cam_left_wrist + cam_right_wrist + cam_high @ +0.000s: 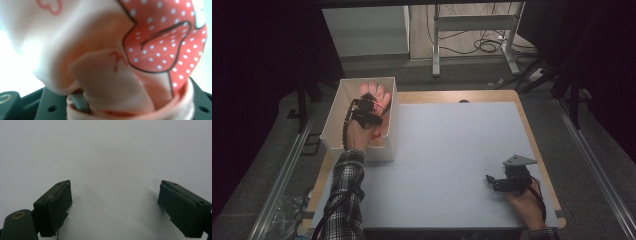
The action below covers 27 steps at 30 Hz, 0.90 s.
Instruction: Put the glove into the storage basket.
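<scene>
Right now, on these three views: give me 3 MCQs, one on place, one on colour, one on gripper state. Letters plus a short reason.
1. Where is the left hand-held gripper?
A. Inside the white box
B. On the white mat
C. Off the table

2. What pattern is on the pink cloth?
A. Blue stripes
B. A red patch with white dots
C. Green checks

3. How do the right hand-held gripper's jaws stand?
A. Shut on cloth
B. Shut, empty
C. Open, empty

Answers: 1 A, the high view shows it down in the box; 2 B, the left gripper view shows it; 3 C, in the right gripper view the jaws stand apart over bare mat.
</scene>
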Available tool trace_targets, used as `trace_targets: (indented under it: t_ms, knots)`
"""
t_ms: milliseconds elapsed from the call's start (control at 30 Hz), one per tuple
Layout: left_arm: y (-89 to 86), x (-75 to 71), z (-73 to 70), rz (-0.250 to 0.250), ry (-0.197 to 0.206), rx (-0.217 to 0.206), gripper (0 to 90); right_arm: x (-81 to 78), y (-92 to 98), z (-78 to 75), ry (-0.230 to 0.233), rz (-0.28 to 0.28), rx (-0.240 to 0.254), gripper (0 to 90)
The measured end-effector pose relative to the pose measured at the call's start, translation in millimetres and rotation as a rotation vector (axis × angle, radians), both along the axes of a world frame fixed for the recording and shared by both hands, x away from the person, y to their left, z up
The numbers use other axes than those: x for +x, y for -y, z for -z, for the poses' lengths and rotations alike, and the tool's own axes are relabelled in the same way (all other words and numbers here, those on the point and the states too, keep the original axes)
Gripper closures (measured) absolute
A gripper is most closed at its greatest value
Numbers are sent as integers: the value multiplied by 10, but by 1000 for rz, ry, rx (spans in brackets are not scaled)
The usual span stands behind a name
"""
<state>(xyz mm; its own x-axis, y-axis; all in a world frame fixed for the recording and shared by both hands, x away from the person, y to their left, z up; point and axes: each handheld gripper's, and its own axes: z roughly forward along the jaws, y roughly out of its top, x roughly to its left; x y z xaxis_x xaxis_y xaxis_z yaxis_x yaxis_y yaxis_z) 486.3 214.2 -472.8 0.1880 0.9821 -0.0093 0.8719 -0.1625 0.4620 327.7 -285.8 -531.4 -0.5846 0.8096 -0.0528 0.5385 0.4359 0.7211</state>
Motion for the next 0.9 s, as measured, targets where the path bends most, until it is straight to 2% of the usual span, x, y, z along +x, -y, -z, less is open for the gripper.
trace_targets:
  t_ms: [67, 233, 300, 400, 433, 467, 500, 600, 633, 900]
  knots:
    - [24, 31, 29, -7, -16, 11, 430, 0, 0, 0, 0, 0, 0, 124]
    - [56, 75, 79, -14, -34, -1, 403, 0, 0, 0, 0, 0, 1, 124]
    - [77, 99, 123, -15, -54, -17, 362, 0, 0, 0, 0, 0, 0, 124]
    - [87, 114, 154, -12, -73, -17, 286, 0, 0, 0, 0, 0, 0, 124]
    - [99, 125, 180, -13, -99, -26, 249, 0, 0, 0, 0, 0, 0, 124]
    - [99, 125, 180, -13, -99, -26, 210, 0, 0, 0, 0, 0, 0, 124]
    - [90, 127, 176, -17, -106, -39, 210, 0, 0, 0, 0, 0, 0, 124]
    - [81, 113, 148, -23, -97, -59, 149, 0, 0, 0, 0, 0, 0, 124]
    - [89, 101, 125, -21, -96, -54, 116, 0, 0, 0, 0, 0, 0, 124]
    - [66, 36, 34, -7, -92, -61, 94, 0, 0, 0, 0, 0, 0, 124]
